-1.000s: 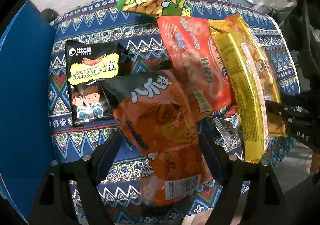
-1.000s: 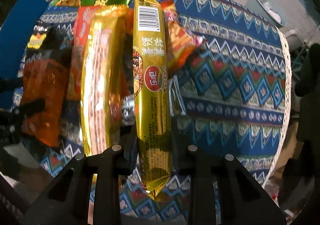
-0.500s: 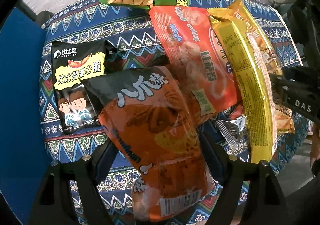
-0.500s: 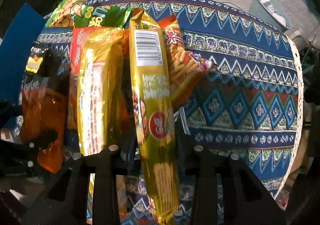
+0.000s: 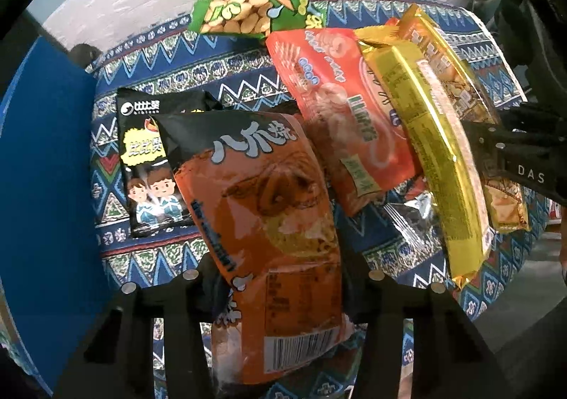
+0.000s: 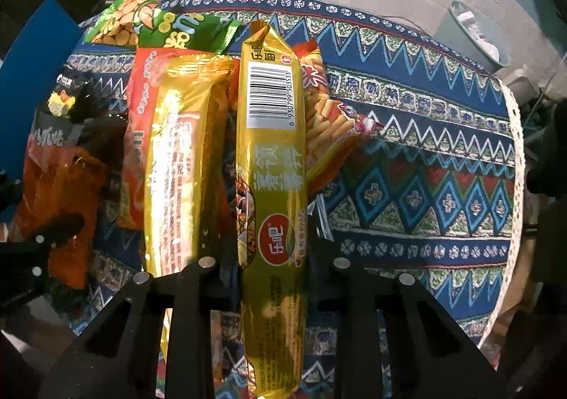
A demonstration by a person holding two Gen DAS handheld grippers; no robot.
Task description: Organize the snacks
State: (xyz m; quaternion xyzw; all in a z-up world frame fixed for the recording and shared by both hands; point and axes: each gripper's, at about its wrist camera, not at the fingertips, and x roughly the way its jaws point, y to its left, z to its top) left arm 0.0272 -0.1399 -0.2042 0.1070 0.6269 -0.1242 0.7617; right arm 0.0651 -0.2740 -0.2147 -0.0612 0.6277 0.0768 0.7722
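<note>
My left gripper is shut on an orange snack bag and holds it above the patterned tablecloth. My right gripper is shut on a long gold snack pack with a barcode and holds it lengthwise over the table. On the cloth lie a black bag, a green peanut bag, a red-orange bag and a second gold pack. The right gripper shows at the right edge of the left wrist view.
A round table with a blue zigzag cloth has a white lace edge at the right. A blue panel stands at the left. A grey bin stands on the floor behind. An orange fries bag lies under the gold pack.
Both grippers have risen and drawn back with their packs. The orange bag now hangs higher and covers part of the black bag; the wall sockets have come into view.
</note>
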